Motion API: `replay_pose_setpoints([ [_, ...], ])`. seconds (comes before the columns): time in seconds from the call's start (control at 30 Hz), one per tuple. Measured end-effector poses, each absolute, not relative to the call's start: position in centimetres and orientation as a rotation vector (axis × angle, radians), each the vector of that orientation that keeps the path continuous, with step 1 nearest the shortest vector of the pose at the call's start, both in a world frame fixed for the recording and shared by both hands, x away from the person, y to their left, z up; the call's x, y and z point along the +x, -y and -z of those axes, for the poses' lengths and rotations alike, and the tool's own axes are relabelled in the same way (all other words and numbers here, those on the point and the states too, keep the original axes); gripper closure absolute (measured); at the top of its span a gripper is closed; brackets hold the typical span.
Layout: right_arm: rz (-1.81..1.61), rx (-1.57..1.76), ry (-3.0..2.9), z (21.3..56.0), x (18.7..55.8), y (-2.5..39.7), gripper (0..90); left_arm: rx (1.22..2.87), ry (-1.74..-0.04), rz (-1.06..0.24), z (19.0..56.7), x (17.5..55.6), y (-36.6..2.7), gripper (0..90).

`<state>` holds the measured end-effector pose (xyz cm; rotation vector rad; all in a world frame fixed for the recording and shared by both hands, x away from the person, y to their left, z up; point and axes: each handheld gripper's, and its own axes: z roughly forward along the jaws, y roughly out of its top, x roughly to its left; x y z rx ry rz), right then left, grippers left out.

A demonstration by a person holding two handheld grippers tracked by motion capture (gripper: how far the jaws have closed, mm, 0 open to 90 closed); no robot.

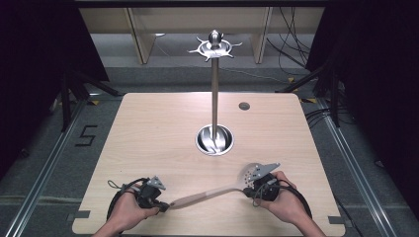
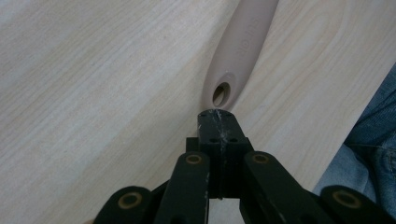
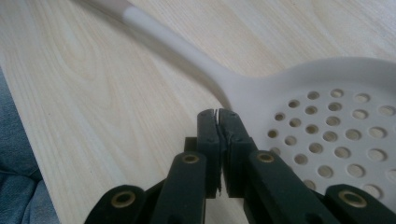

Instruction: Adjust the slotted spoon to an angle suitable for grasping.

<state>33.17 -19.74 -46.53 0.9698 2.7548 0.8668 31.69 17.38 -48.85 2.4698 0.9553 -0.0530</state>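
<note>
A pale slotted skimmer (image 1: 212, 192) lies slantwise across the near part of the wooden table (image 1: 148, 138). Its handle end with a hanging hole (image 2: 221, 93) points at my left gripper (image 1: 165, 205), whose jaws are shut, with the tips (image 2: 217, 114) touching that end. The skimmer's perforated head (image 3: 327, 121) is at the right. My right gripper (image 1: 253, 185) has its jaws pressed together on the head's rim beside the neck (image 3: 217, 114), a hairline gap showing between them. A steel utensil stand (image 1: 214, 89) with hooks on top rises from its round base (image 1: 214, 139) at mid table.
A small round grommet (image 1: 244, 105) sits in the table's far right part. The person's denim-clad legs (image 2: 373, 140) are just past the near table edge. Dark curtains, tripod legs and cables surround the table on the floor.
</note>
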Motion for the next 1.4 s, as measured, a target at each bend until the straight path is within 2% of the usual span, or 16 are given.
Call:
replay_pose_setpoints([
  [0.5, -0.868, 0.930, -2.749, 46.6, 33.2, 19.7, 85.9, 2.460, -0.932, 0.039, 48.9, 32.5, -15.6, 89.7],
  [0.63, -0.866, 0.894, -2.748, 46.8, 33.3, 19.5, 82.5, 2.456, -0.929, 0.023, 48.9, 32.5, -15.7, 89.6],
  [0.8, -0.810, 0.750, -2.782, 46.4, 33.2, 18.2, 71.4, 2.415, -0.901, -0.012, 48.0, 32.5, -16.9, 89.2],
  [0.87, -0.788, 0.584, -2.803, 46.2, 33.7, 17.7, 66.8, 2.410, -0.903, -0.027, 47.6, 32.3, -17.7, 87.5],
  [0.93, -0.768, 0.561, -2.799, 46.1, 33.7, 17.3, 64.2, 2.394, -0.922, -0.049, 47.5, 31.9, -18.6, 86.4],
  [1.0, -0.715, 0.365, -2.796, 45.8, 34.3, 15.7, 59.4, 2.300, -0.987, -0.087, 47.5, 31.1, -19.4, 84.1],
  [1.4, -0.522, 0.130, -2.936, 45.9, 36.3, 9.9, 56.8, 2.227, -1.032, -0.103, 47.2, 29.2, -21.8, 76.9],
])
